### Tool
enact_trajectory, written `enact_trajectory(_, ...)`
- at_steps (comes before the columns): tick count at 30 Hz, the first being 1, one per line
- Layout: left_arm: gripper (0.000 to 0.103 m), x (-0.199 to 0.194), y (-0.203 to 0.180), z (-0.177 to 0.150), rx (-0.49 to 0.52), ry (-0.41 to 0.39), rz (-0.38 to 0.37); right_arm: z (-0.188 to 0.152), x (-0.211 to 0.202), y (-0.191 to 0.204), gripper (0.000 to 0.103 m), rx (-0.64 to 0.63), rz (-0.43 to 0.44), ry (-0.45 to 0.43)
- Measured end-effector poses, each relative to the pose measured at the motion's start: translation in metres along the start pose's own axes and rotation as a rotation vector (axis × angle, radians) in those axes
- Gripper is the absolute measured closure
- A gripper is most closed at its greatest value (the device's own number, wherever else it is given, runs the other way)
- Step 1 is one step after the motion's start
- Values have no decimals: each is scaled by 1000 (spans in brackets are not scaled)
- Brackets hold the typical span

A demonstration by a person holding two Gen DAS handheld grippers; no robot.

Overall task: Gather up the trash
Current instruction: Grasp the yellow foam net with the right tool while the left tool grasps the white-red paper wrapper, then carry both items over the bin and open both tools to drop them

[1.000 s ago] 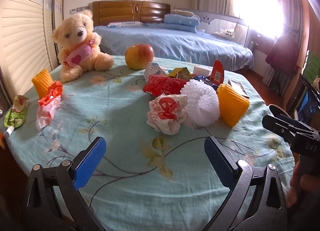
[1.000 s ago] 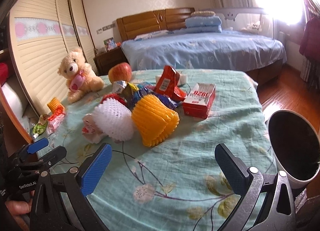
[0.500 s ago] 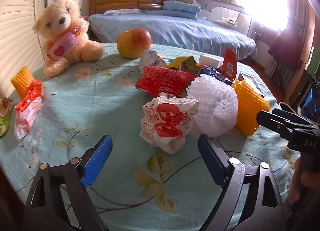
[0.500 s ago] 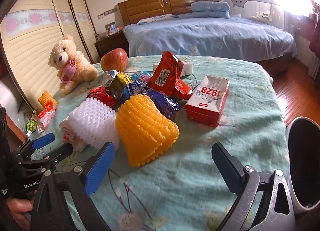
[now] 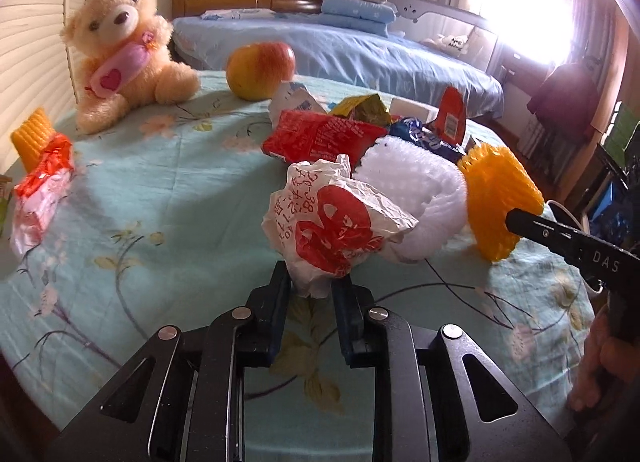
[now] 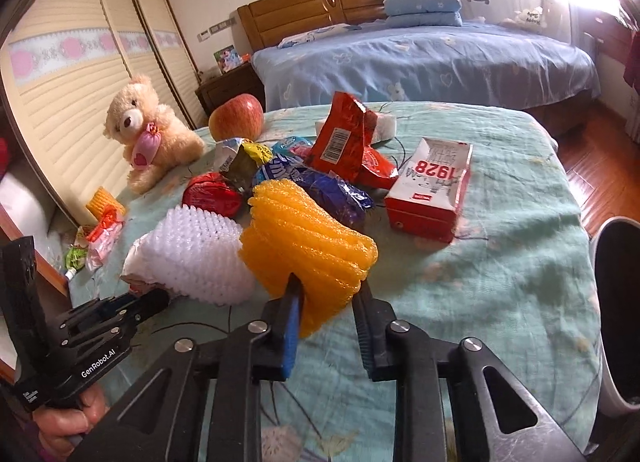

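Note:
My left gripper [image 5: 311,289] is shut on the near edge of a crumpled white and red paper wrapper [image 5: 336,226] on the table. My right gripper [image 6: 326,304] is shut on the near end of an orange foam fruit net [image 6: 308,238]. A white foam net [image 5: 416,194] lies between the two, also in the right wrist view [image 6: 196,254]. Behind lie a red snack bag [image 5: 320,138], a blue wrapper [image 6: 320,186], a torn red packet [image 6: 348,142] and a red "1928" box [image 6: 432,182]. The right gripper shows at the right of the left wrist view [image 5: 568,242].
A teddy bear [image 5: 120,46] and an apple [image 5: 260,70] stand at the back of the floral tablecloth [image 5: 160,202]. A small orange net [image 5: 32,138] and a red-white wrapper [image 5: 40,186] lie at the left edge. A white bin [image 6: 620,310] stands at the right, beyond the table's edge.
Both grippers moved forward to the pile and closed: the left on the paper wrapper, the right on the orange foam net.

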State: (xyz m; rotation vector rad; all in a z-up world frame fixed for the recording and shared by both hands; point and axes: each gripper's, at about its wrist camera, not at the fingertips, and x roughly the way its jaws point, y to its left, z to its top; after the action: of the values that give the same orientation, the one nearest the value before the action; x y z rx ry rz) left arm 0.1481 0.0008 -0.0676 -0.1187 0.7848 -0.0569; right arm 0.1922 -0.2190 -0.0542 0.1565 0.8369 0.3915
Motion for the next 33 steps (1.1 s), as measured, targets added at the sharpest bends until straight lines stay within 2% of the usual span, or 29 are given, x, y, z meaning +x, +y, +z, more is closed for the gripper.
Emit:
enact_trajectory(7,84,-30,-1,-3,-6,-51,-16,-12,-19,-5,79,18,-1,0)
enact_trajectory(15,84,-53,-38,-3,69,-93,-93,-23,-54,-19,79,52,-31,-61)
enact_trajectory(22,84,-51,-83,-6,149,-68,-173,-31,-81,-45,79,99,-82,-100)
enact_trajectory(33,84,-33,-143,-6,244,-29,-247,-46,-112,-91,79,169,-164,-123)
